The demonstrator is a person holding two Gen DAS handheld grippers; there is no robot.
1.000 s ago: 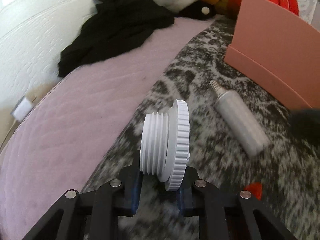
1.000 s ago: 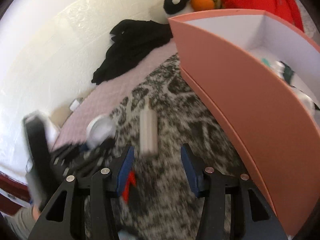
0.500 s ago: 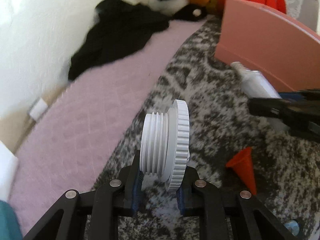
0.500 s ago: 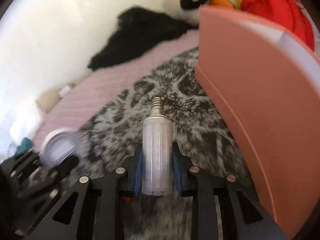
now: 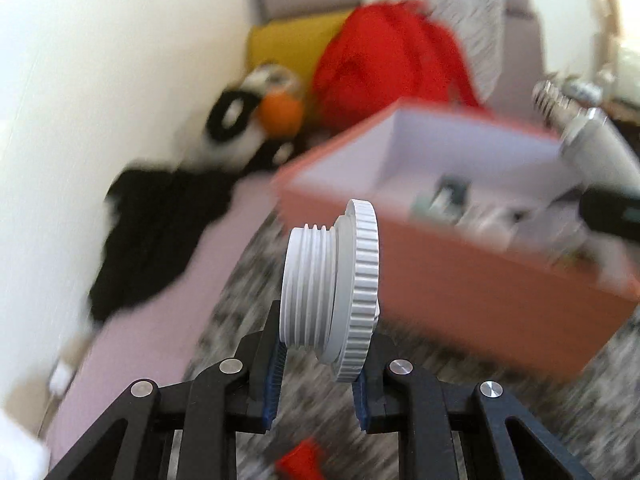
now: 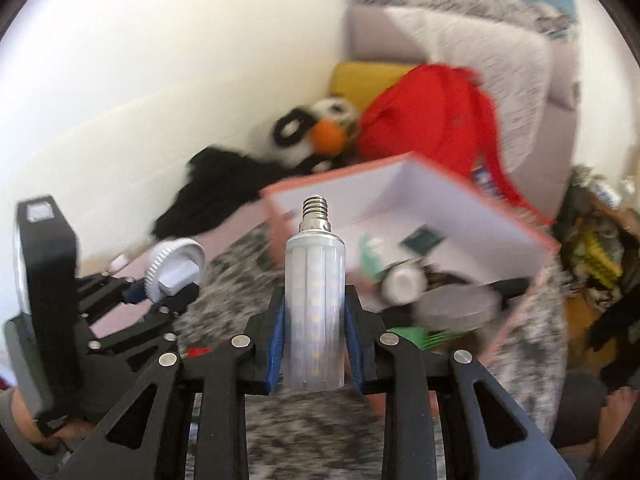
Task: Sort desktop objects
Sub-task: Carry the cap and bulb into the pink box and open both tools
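My left gripper [image 5: 318, 376] is clamped on the white threaded plug [image 5: 332, 292], which stands upright between the pads. My right gripper [image 6: 314, 344] grips the corn bulb [image 6: 314, 312], screw base forward. Both items are above the patterned cloth [image 6: 240, 268], near the pink box [image 6: 460, 208].

A ribbed white plastic threaded plug [image 5: 332, 284] and a frosted white corn-style bulb [image 6: 315, 304] show against a salmon-pink cardboard box [image 6: 404, 216] with white inside, on a black-and-white mottled blanket [image 6: 236, 280].
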